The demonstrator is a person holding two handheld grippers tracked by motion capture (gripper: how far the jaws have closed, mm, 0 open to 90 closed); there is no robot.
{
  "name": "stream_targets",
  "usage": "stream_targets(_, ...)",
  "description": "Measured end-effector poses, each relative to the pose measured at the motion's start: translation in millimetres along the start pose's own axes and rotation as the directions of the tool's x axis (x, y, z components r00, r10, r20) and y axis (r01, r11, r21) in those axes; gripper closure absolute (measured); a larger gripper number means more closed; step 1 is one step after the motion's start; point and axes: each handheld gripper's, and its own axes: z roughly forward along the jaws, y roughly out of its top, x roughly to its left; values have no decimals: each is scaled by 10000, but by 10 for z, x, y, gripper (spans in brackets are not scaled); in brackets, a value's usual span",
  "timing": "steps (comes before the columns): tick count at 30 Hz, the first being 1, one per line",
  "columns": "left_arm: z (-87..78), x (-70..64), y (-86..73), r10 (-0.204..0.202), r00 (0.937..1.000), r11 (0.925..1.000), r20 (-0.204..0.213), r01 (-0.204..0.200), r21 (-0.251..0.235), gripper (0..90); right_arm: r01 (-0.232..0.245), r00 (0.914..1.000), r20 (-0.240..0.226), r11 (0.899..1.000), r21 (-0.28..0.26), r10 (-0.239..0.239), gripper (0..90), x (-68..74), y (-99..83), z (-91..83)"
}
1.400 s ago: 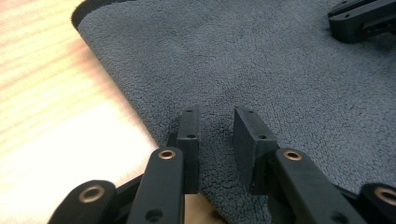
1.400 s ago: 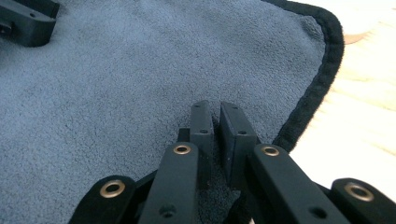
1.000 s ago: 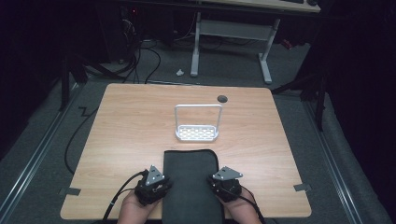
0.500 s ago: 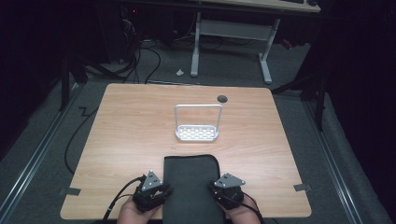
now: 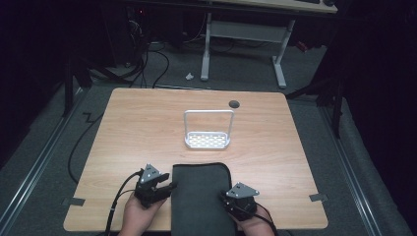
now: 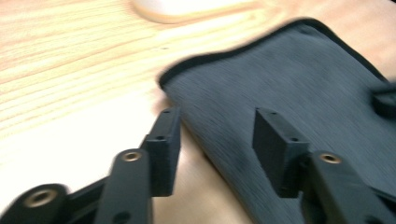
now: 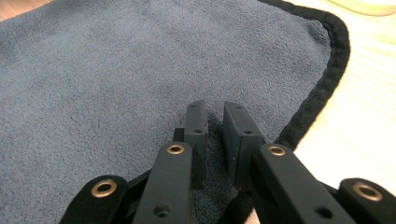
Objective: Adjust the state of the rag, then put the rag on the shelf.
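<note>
Leftmost on the wooden table, the left gripper sits at the near edge, held in the person's left hand, its cable trailing back toward the table's front. Its jaws are spread wide and straddle the left border of the dark grey fleece cloth: in the left gripper view one jaw stands over bare wood and the other over the cloth, whose black-bound edge runs between them (the frame is blurred, so contact with the fabric cannot be told).

Next, the cloth itself lies flat at the near middle of the table, between the two grippers, its near end running off the table's front edge. Beyond it, well apart and toward the centre, stands a white wire rack with an upright loop handle, and farther back a dark round grommet in the tabletop.

Rightmost, the right gripper rests at the cloth's right border. In the right gripper view its jaws are drawn almost together, pinching a small fold of the cloth just inside the black hem.
</note>
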Motion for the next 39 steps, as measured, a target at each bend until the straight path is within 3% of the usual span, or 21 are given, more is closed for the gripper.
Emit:
stream_targets(2, 115, 73, 57, -596, 9981, 9982, 180, 595, 50, 457, 5, 10000, 0, 10000, 8, -5, 808, 1, 1, 0)
stream_targets(6, 298, 107, 135, -1065, 9943, 9940, 10, 1065, 234, 423, 2, 10000, -3, 10000, -1, -2, 808, 0, 0, 0)
stream_targets(8, 362, 128, 153, -1259, 9920, 9916, -126, 1263, 293, 449, 16, 10000, -19, 10000, -8, -16, 808, -2, -1, 0)
stream_targets(10, 392, 122, 166, -1115, 9933, 9933, -311, 1123, 263, 516, 15, 10000, -80, 10000, -25, -15, 806, -9, -1, 2)
stream_targets(12, 402, 112, 161, -900, 9954, 9954, -341, 910, 294, 643, -17, 9999, -128, 10000, -39, 16, 799, -17, -2, 3)
stream_targets(16, 389, 145, 132, -1240, 9922, 9920, -98, 1242, 222, 738, -374, 9988, -317, 9989, -288, 365, 706, -36, 10, -25)
stream_targets(21, 388, 104, 124, -950, 9950, 9953, -312, 956, 173, 773, -548, 9966, 546, 9908, -1241, 619, 648, -96, 114, -85)
stream_targets(23, 382, 108, 122, -978, 9949, 9951, -264, 982, 138, 773, -477, 9961, 675, 9890, -1399, 576, 653, -140, 182, -72)
stream_targets(29, 384, 136, 121, -1176, 9930, 9929, -124, 1178, 182, 760, -895, 9892, 1095, 9928, -797, 979, 574, -345, 412, 186)
stream_targets(31, 386, 139, 123, -1187, 9929, 9927, -99, 1189, 203, 756, -753, 9892, 1211, 9954, -596, 821, 528, -373, 455, 292)
stream_targets(39, 382, 141, 121, -1176, 9931, 9928, -36, 1176, 204, 734, -1002, 9891, 1098, 9948, 161, 979, 406, -446, 485, 505)
